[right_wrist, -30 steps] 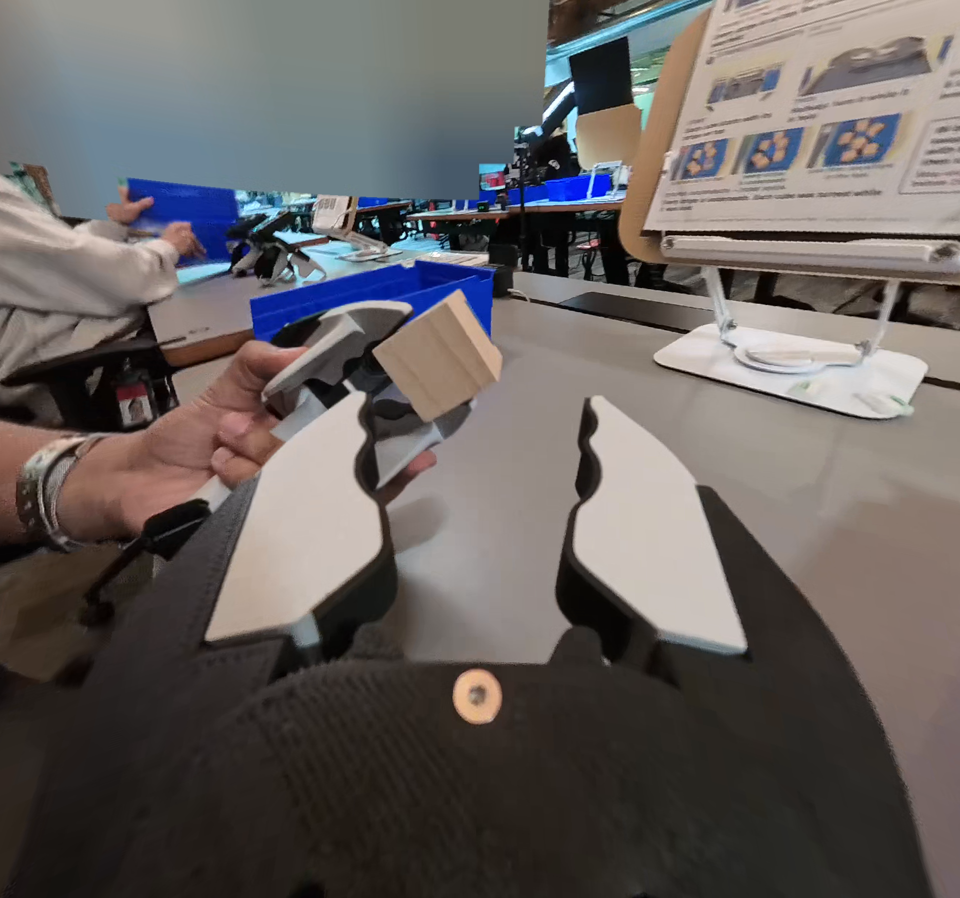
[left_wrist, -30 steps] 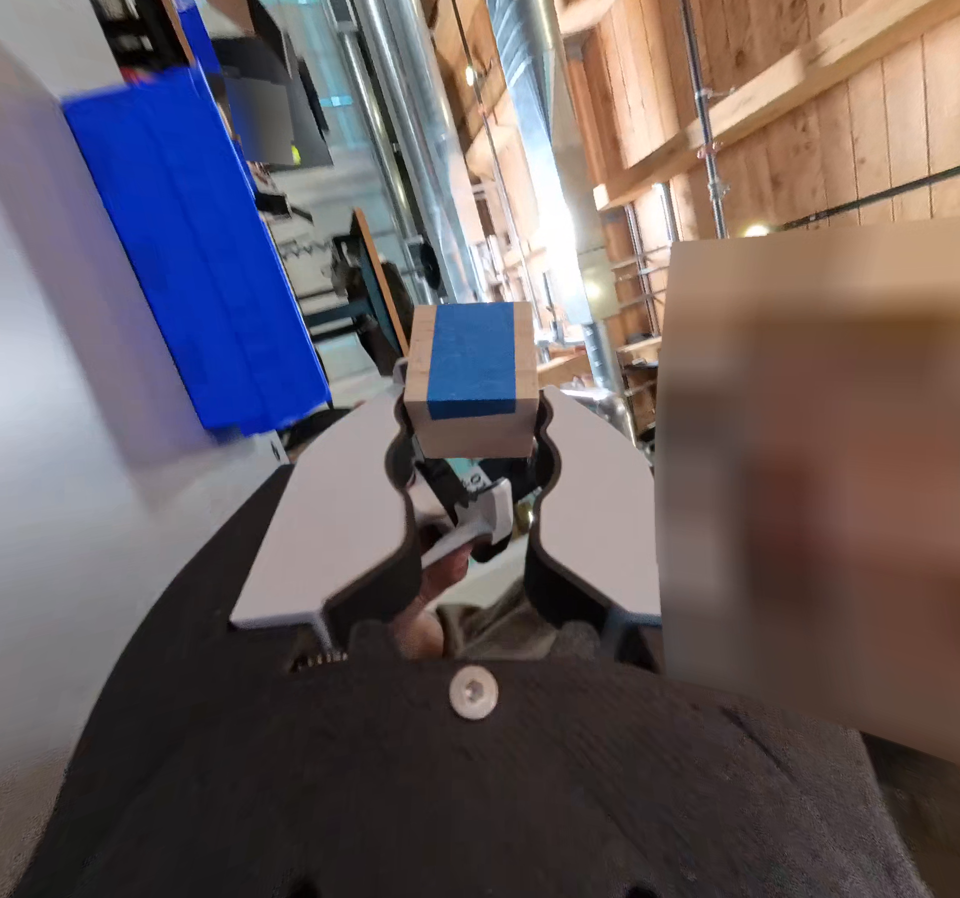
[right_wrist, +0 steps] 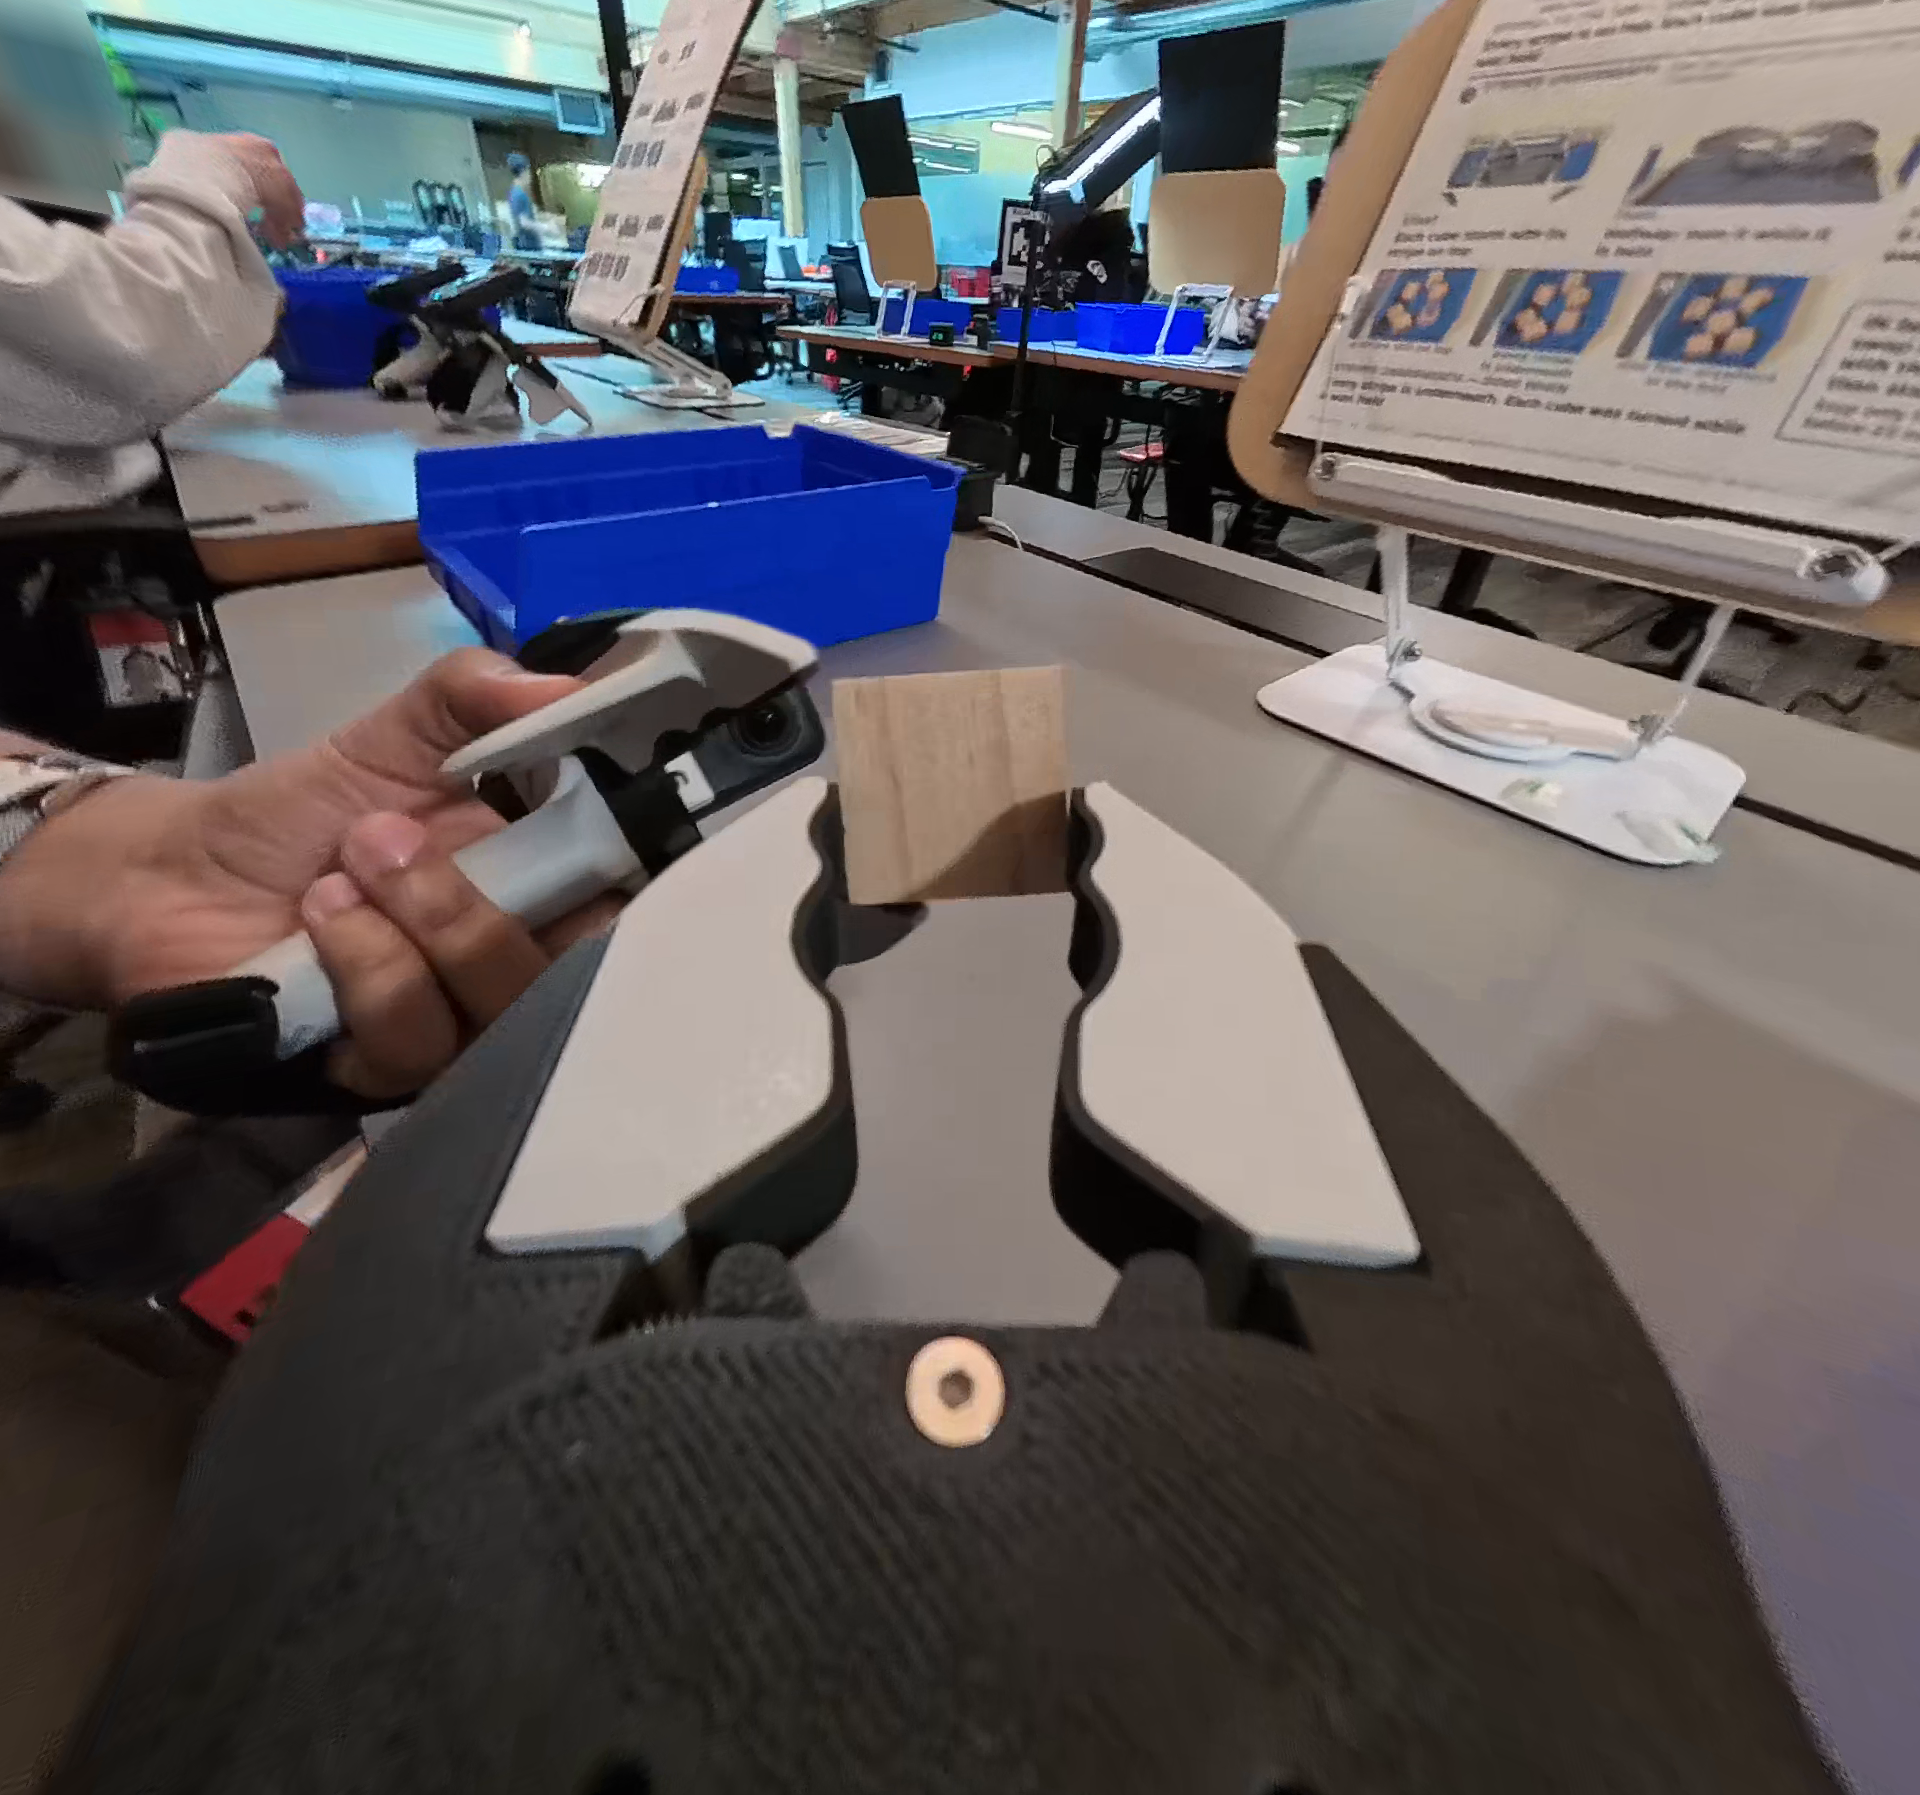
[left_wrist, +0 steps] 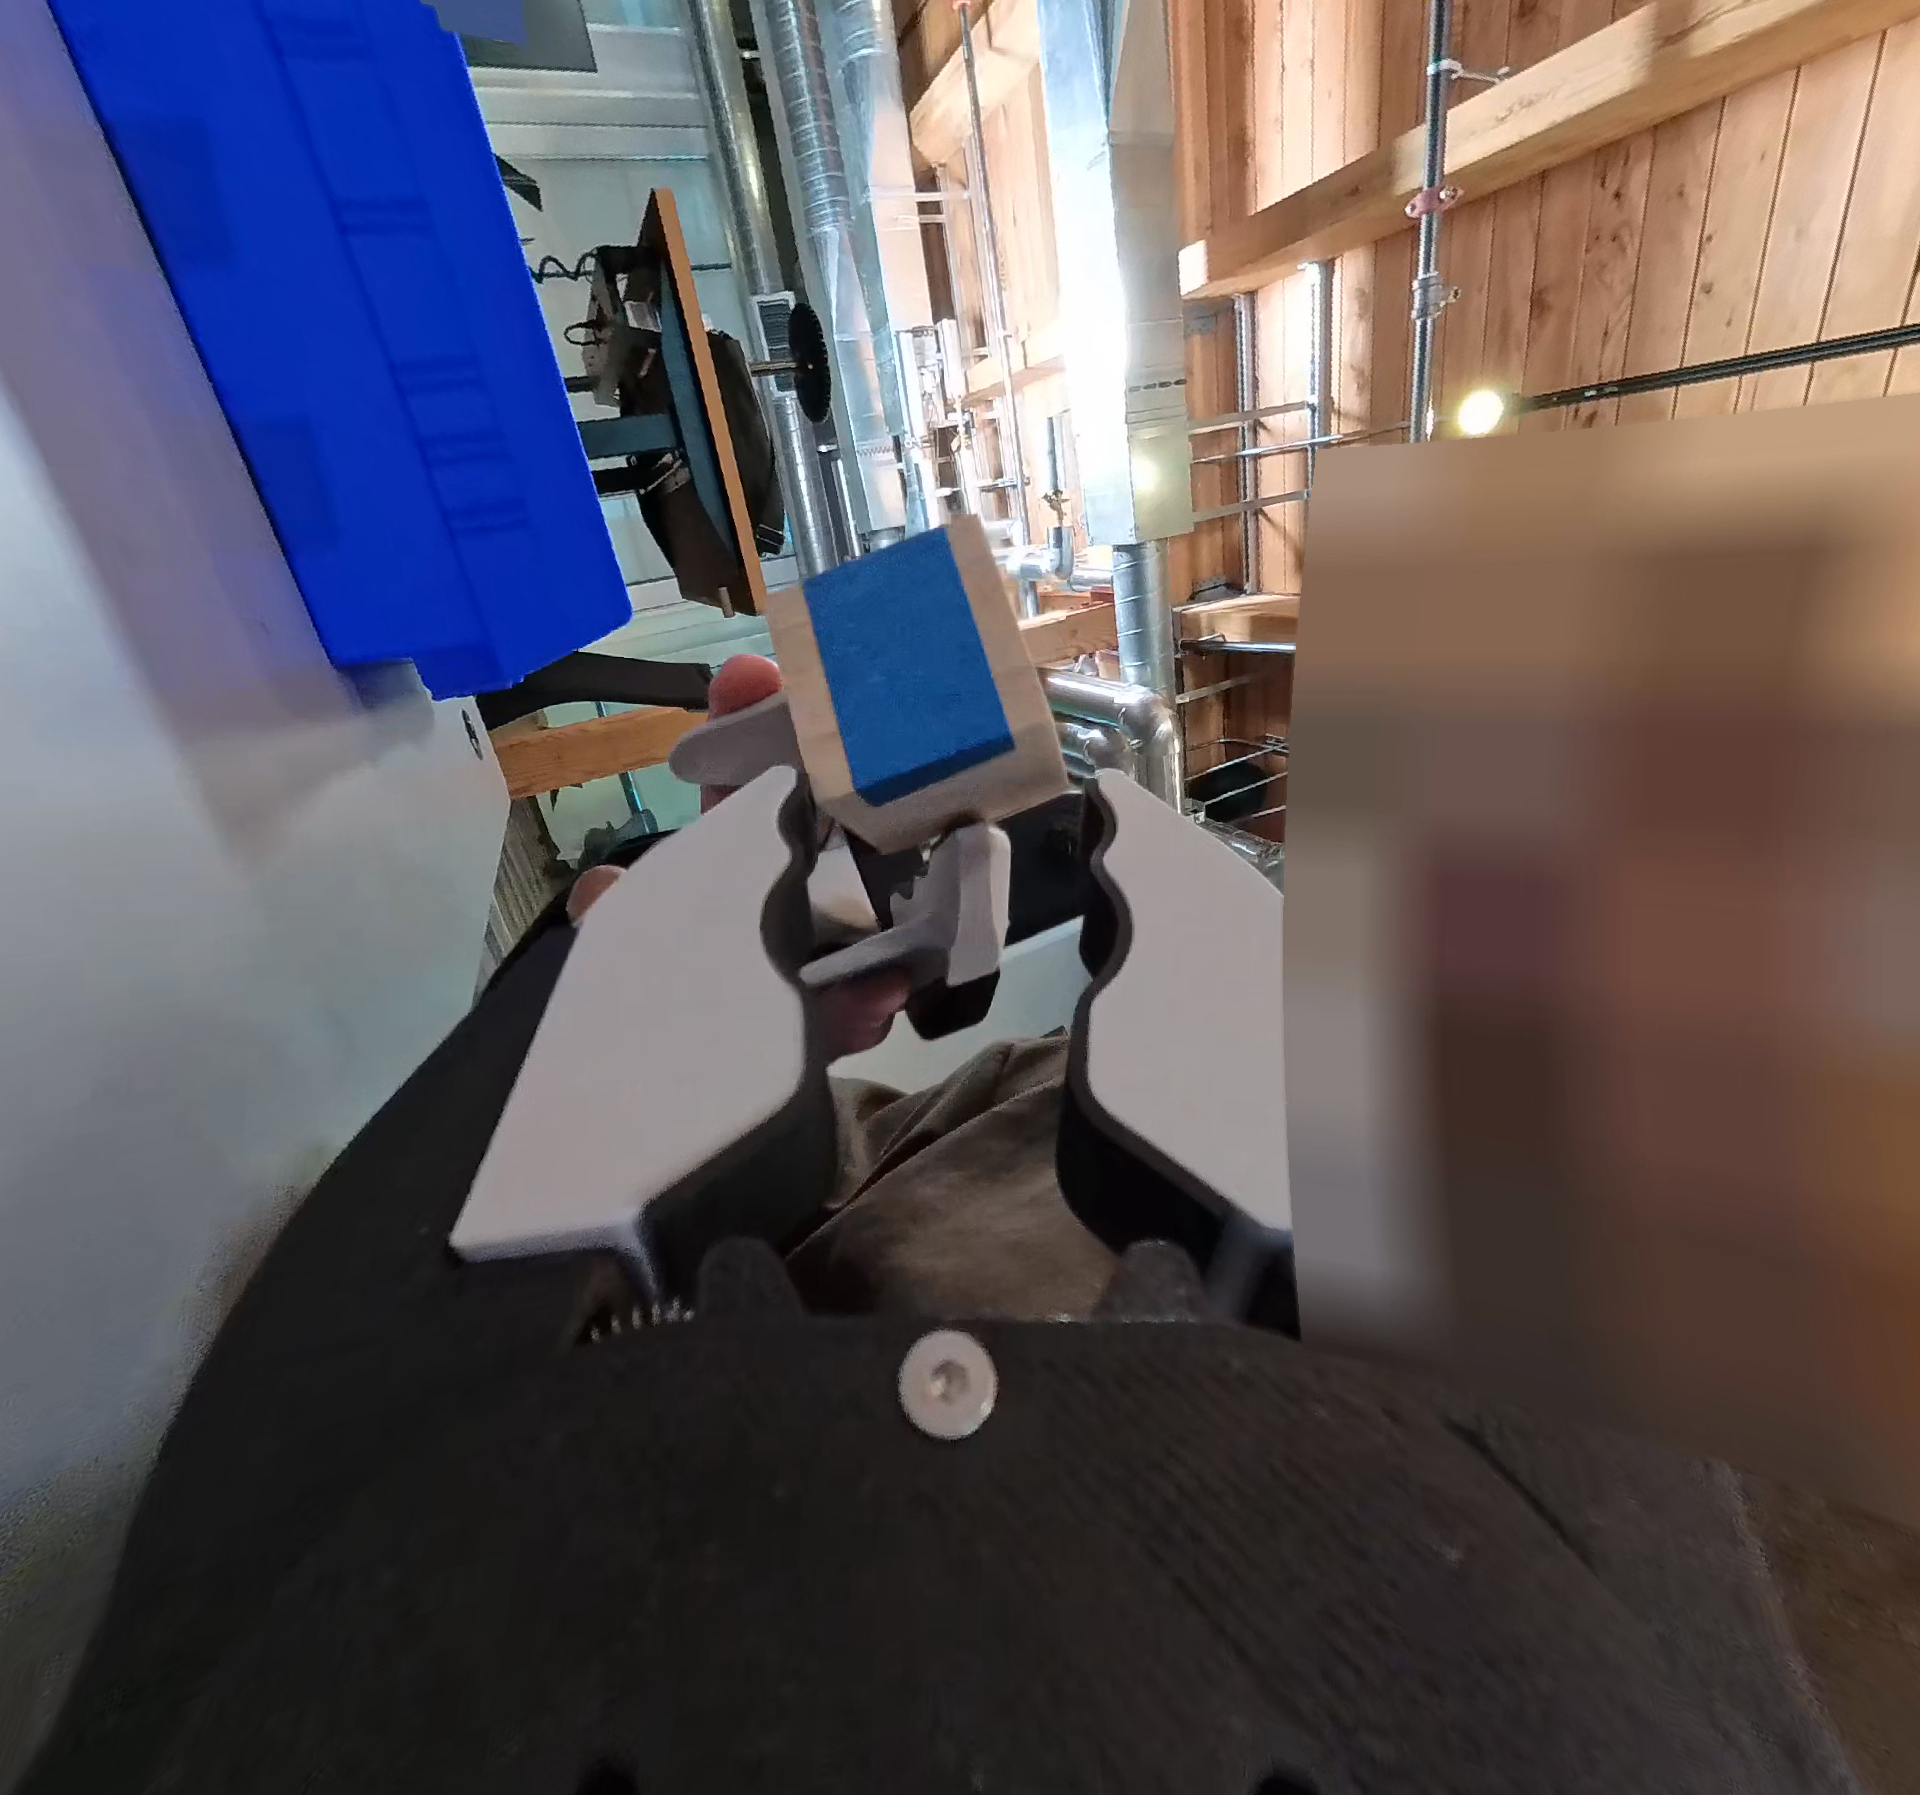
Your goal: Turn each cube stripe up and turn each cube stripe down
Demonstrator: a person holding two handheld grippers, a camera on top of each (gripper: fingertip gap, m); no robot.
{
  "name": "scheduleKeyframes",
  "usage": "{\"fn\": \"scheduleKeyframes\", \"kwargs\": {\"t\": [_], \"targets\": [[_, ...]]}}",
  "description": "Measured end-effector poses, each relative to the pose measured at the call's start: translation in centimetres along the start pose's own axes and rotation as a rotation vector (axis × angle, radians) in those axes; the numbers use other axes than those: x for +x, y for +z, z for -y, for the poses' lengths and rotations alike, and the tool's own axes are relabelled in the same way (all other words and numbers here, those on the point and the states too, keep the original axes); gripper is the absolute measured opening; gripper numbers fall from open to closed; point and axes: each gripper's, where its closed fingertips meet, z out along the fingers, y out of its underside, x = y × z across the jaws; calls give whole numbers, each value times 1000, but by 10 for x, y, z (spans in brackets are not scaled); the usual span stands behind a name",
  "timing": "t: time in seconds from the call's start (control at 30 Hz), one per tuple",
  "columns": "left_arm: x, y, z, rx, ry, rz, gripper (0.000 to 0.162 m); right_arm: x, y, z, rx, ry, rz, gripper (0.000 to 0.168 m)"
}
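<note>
A wooden cube (right_wrist: 951,779) is held in the air above the grey table (right_wrist: 1507,1070). My right gripper (right_wrist: 951,831) is shut on it, one finger on each side. In the right wrist view only plain wood faces show. In the left wrist view the cube (left_wrist: 904,696) is tilted and shows its blue stripe to the camera, pinched by the right gripper's fingers (left_wrist: 966,904). My left gripper (left_wrist: 940,800) is open just short of the cube and holds nothing. One of its fingers (right_wrist: 644,685) shows left of the cube, with a hand on the handle.
A blue bin (right_wrist: 686,519) stands on the table behind the cube and also shows in the left wrist view (left_wrist: 312,291). An instruction board on a white stand (right_wrist: 1507,758) is at the right. Another person's sleeve (right_wrist: 114,311) is at a neighbouring table, far left.
The cube has passed from my left gripper to my right. The left gripper opened and drew back a little; the right gripper closed on the cube, which is now tilted.
</note>
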Motion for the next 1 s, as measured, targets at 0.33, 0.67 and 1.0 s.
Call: {"fn": "scheduleKeyframes", "kwargs": {"t": [0.33,0.67,1.0], "targets": [[-2,-7,14,25,6,4,49,73,-38,51,127,238,-189,42],[-3,-4,7,6,-44,-20,48,258,-172,17,-124,230,-838,42],[-6,-5,11,20,-53,-15,48,292,-211,-100,-573,297,-982,42]]}}
